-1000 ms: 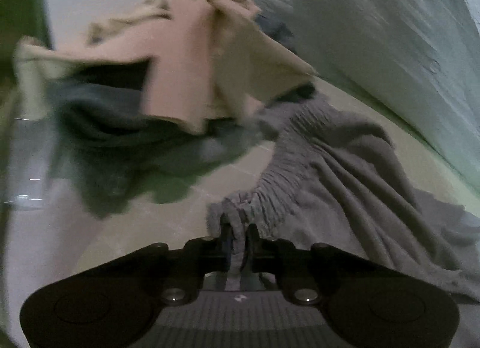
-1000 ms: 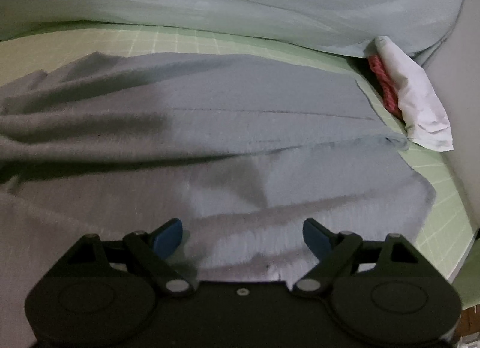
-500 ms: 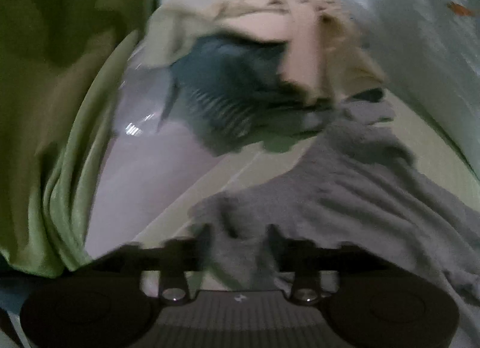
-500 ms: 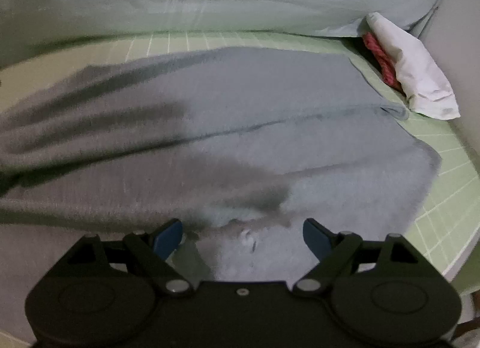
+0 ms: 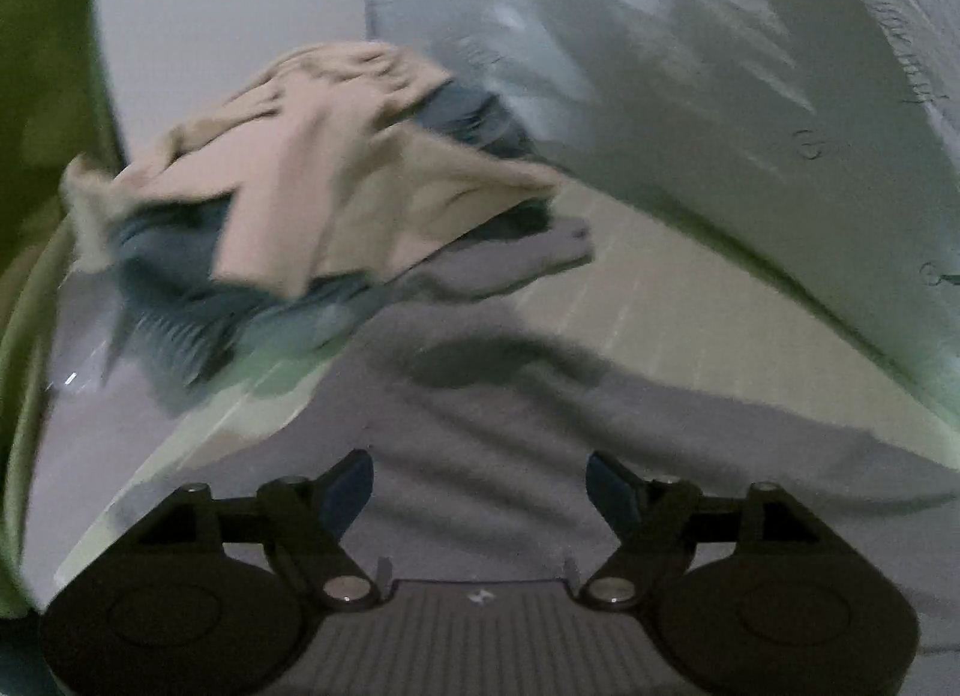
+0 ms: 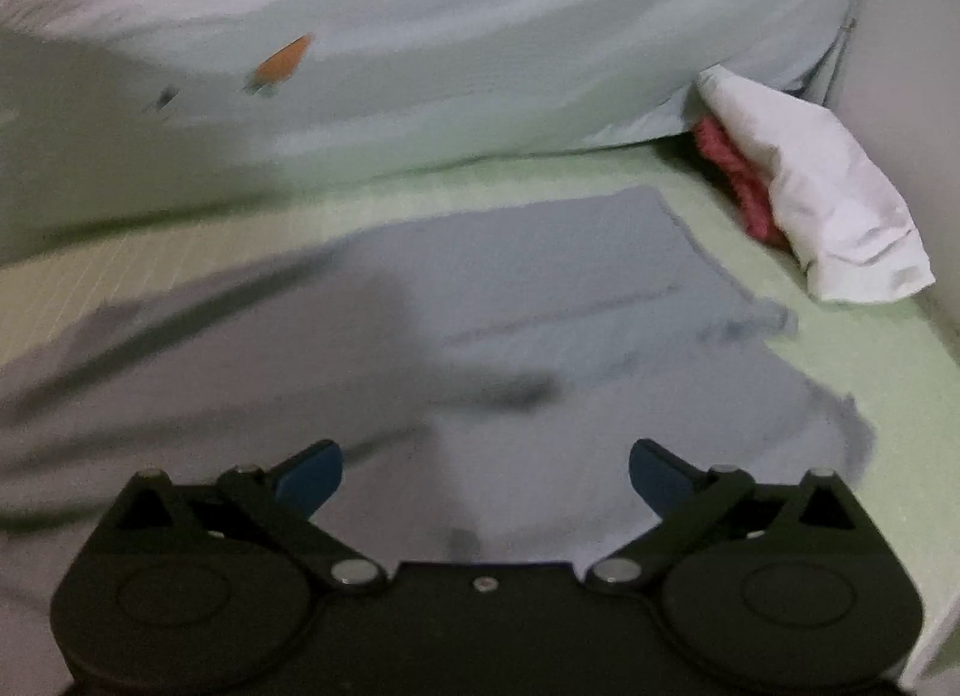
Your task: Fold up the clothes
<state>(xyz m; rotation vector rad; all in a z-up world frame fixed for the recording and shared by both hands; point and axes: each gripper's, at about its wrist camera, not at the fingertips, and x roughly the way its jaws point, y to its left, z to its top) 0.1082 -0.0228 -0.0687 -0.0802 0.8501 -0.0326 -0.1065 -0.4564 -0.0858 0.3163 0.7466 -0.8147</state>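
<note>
Released since a second ago, the grey garment (image 5: 480,432) no longer sits bunched between the fingers of the left gripper (image 5: 480,486); those fingers now stand wide apart with nothing between them, above the cloth. The right gripper (image 6: 486,474) is likewise spread wide and empty, as it was before, though its view has shifted further back from the fabric.

No containers appear in either view.

The grey garment (image 6: 480,336) lies mostly flat on a pale green sheet with a fine grid pattern (image 6: 840,348). Its surface is soft, matte knit, with shallow creases running across it and a ragged-looking edge at the right side in the right wrist view. One narrow end reaches toward a heap of clothes (image 5: 312,198) at upper left in the left wrist view: a beige, limp piece draped over dark blue-grey fabric. Both are motion-blurred.

Behind the garment lies a bulky pale blue duvet (image 6: 480,36) printed with small orange carrots. At its right end, a crumpled white cloth (image 6: 828,204) rests over something pink and textured (image 6: 738,180).
</note>
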